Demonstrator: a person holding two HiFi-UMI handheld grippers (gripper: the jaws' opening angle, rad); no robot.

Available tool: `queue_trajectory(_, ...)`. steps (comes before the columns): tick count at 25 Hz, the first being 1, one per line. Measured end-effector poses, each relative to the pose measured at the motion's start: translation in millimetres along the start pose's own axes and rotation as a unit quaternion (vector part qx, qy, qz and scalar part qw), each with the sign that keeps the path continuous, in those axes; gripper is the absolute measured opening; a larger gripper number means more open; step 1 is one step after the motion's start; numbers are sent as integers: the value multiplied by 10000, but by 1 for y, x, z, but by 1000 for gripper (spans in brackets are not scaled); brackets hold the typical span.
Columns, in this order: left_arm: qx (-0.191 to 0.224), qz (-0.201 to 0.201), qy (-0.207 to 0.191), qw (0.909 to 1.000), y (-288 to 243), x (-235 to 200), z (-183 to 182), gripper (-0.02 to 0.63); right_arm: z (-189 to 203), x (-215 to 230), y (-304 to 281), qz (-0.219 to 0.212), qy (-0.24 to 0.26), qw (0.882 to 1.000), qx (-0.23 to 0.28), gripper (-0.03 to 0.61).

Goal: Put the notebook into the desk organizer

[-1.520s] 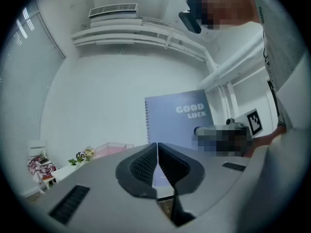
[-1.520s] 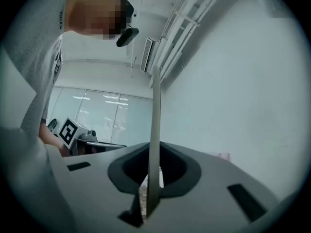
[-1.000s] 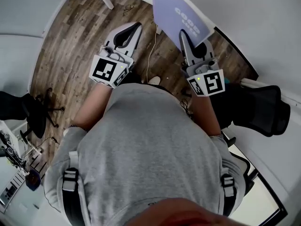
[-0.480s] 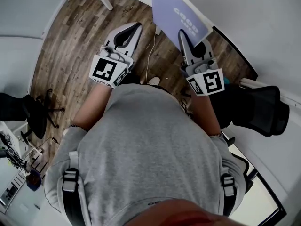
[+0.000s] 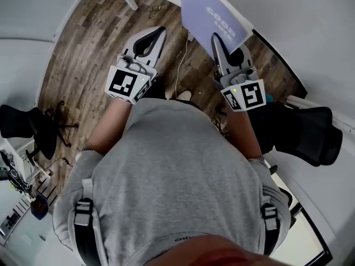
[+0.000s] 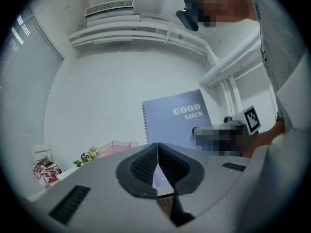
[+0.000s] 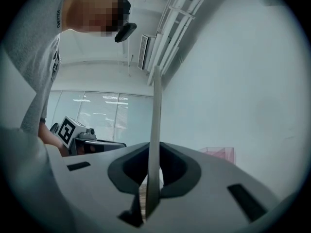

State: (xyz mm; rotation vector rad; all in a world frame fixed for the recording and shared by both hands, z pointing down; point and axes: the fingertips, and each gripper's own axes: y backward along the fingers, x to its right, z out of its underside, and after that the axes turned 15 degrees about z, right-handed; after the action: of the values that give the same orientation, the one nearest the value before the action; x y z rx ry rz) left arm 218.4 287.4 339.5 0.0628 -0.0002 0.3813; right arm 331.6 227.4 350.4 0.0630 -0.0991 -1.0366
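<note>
A lavender spiral notebook point(image 5: 209, 11) printed "GOOD LUCK" stands upright in the air over the wooden floor, and my right gripper point(image 5: 216, 39) is shut on its lower edge. In the right gripper view the notebook point(image 7: 155, 125) shows edge-on between the pads of the right gripper point(image 7: 154, 154). My left gripper point(image 5: 160, 32) hovers to its left, shut and empty. The left gripper view looks past the left gripper point(image 6: 157, 148) at the notebook point(image 6: 176, 116) cover. A pink clear desk organizer point(image 6: 116, 147) stands on the white desk beyond; in the right gripper view the organizer point(image 7: 219, 154) is small and far.
White desk tops point(image 5: 310, 32) border the wooden floor point(image 5: 94, 43) on both sides. Black office chairs point(image 5: 308, 132) stand at right and at left point(image 5: 25, 127). A white cable point(image 5: 178, 65) lies on the floor. A small flower pot point(image 6: 87, 156) sits beside the organizer.
The right gripper and notebook have shifted very slightly to the right in the head view. The left gripper stays as it was, and both keep their jaws closed.
</note>
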Motion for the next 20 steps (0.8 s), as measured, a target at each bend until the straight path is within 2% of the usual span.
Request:
queue_trajectory(7, 51, 39, 55, 10000, -1, -45, 9, 21, 8, -7, -41, 4, 20, 9999, -124, 40)
queue_trajectory(20, 133, 422, 121, 9989, -6, -174, 1, 21, 11, -31, -160, 316, 86, 9992, -212, 40)
